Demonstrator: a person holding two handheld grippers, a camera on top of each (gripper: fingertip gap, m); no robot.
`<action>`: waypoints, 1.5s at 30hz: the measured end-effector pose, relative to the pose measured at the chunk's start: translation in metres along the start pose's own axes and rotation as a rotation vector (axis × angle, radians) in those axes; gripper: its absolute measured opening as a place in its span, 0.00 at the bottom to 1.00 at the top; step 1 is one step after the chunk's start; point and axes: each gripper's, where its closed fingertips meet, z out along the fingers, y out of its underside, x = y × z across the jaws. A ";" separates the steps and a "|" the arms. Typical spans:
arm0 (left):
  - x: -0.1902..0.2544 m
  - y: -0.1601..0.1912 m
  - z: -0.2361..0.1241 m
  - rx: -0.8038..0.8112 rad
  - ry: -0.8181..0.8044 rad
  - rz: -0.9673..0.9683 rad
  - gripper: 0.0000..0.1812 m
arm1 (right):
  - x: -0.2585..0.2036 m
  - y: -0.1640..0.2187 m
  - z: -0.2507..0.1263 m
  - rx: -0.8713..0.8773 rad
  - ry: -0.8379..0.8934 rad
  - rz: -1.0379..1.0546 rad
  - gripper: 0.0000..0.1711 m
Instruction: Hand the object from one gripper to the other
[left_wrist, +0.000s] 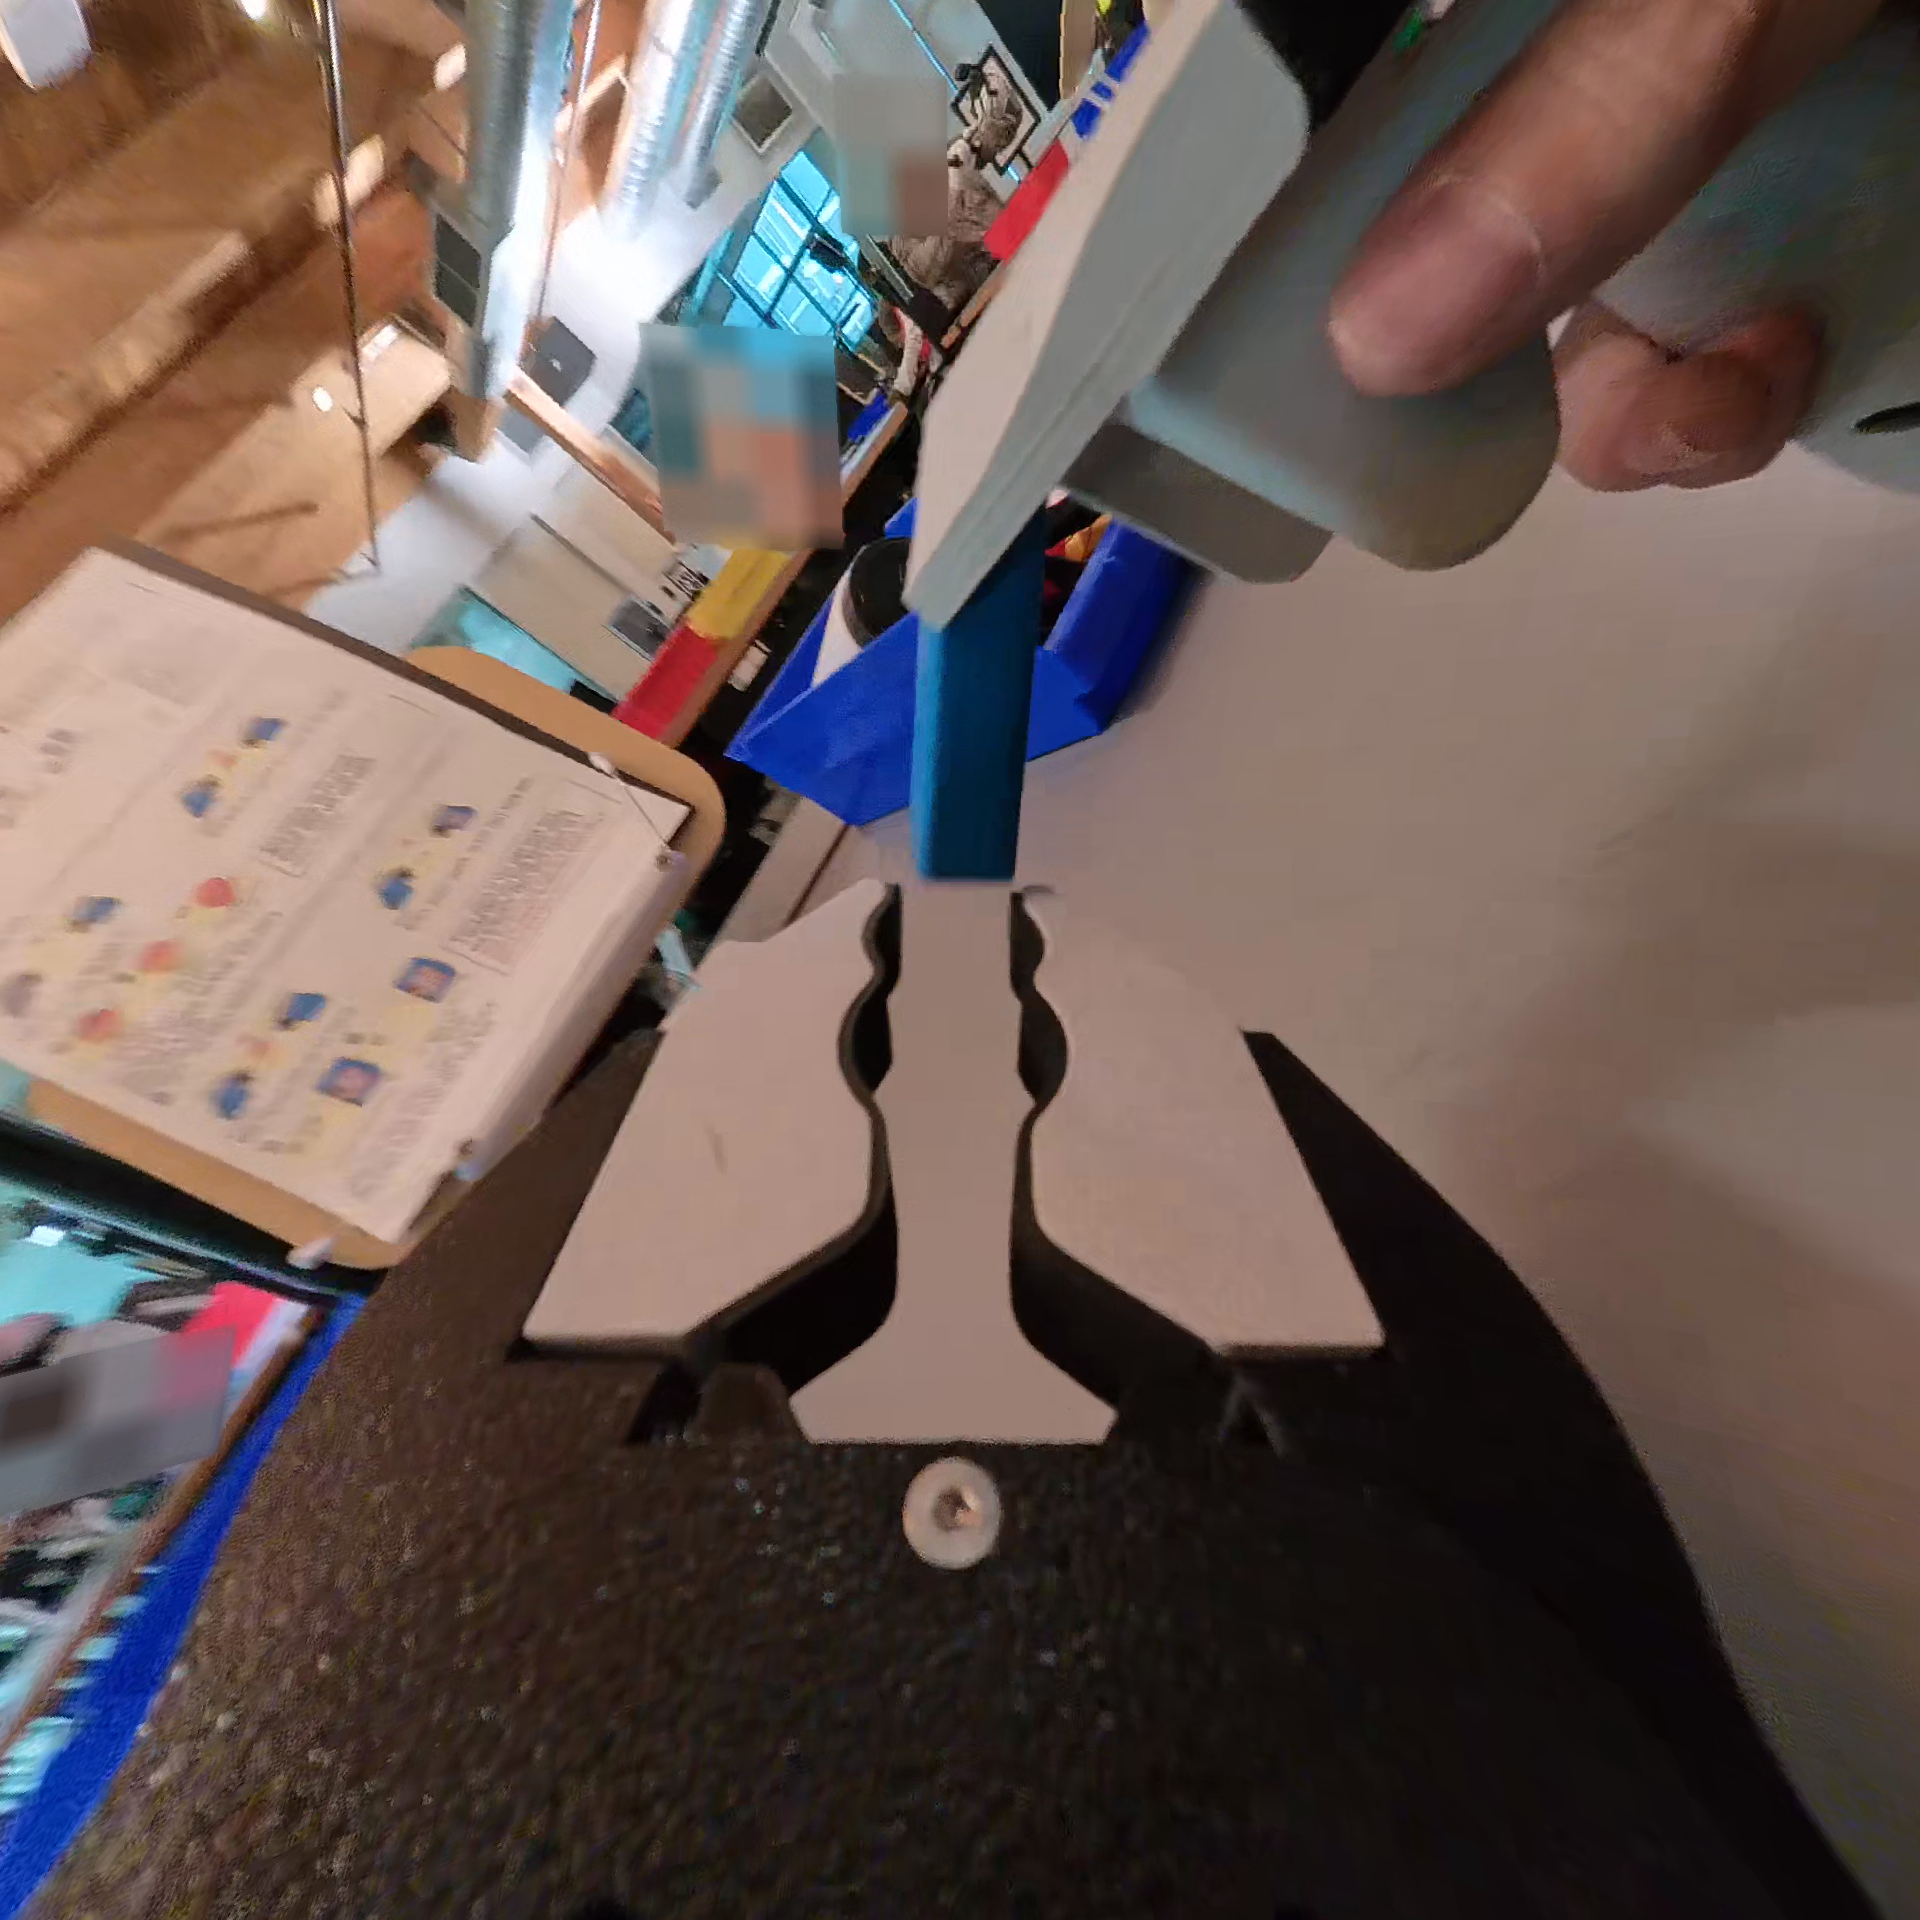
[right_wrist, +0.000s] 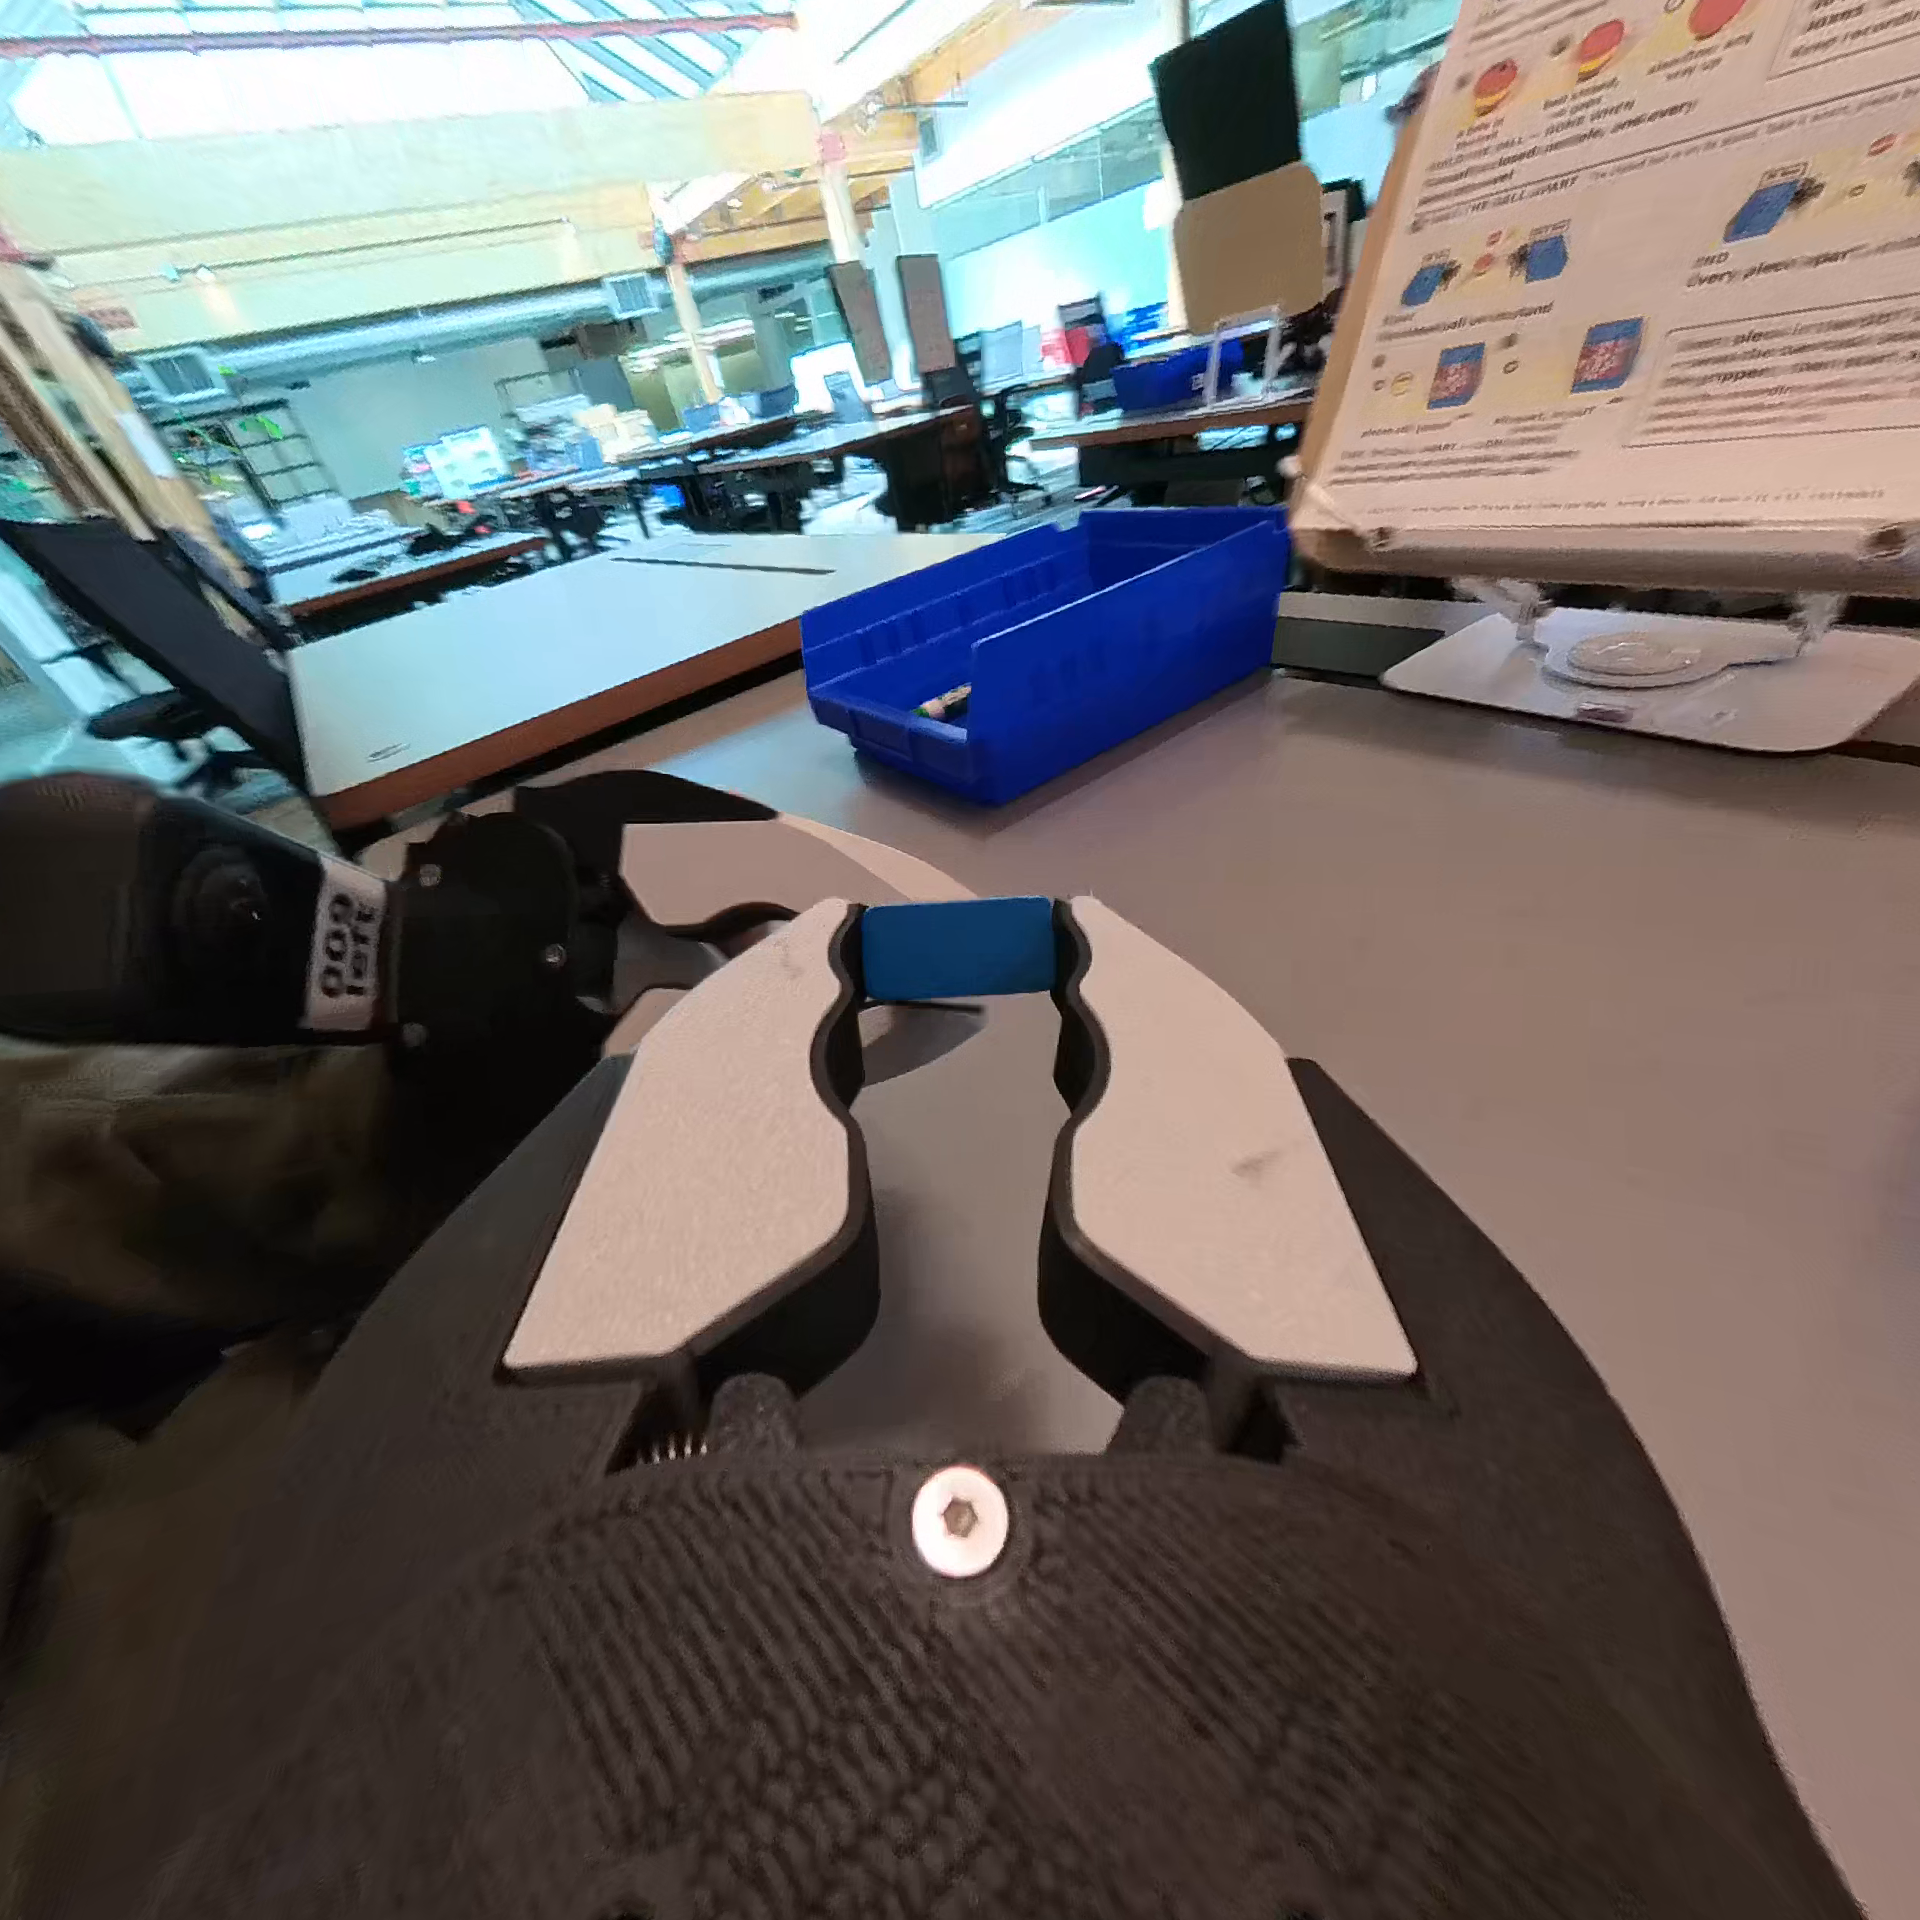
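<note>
The blue block (right_wrist: 956, 961) is a short blue stick. My right gripper (right_wrist: 958, 966) is shut on it, with a fingertip on each side. In the left wrist view the block (left_wrist: 966, 727) hangs down from the right gripper's grey fingers (left_wrist: 1049, 343), which a hand (left_wrist: 1507, 260) holds at the upper right. My left gripper (left_wrist: 961, 894) has its jaws apart by about the block's width. The block's lower end sits just at its fingertips, not clearly between them. In the right wrist view the left gripper's black body (right_wrist: 488, 935) comes in from the left.
A blue bin (right_wrist: 1039, 665) with a marker (right_wrist: 943, 701) inside stands on the grey table (right_wrist: 1507, 987) beyond the grippers; it also shows in the left wrist view (left_wrist: 862, 727). An instruction sheet on a stand (right_wrist: 1662, 312) stands at the table's right side.
</note>
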 end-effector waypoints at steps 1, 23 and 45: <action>0.000 0.001 0.001 0.003 0.012 -0.054 0.15 | 0.010 -0.004 -0.006 0.012 0.045 -0.018 0.20; -0.060 0.062 -0.014 0.001 0.099 -0.706 0.13 | 0.361 -0.016 -0.094 -0.651 0.859 -0.107 0.20; -0.250 0.347 -0.045 -1.143 -0.094 -1.233 0.46 | 0.185 -0.004 -0.050 -0.198 0.590 -0.205 0.58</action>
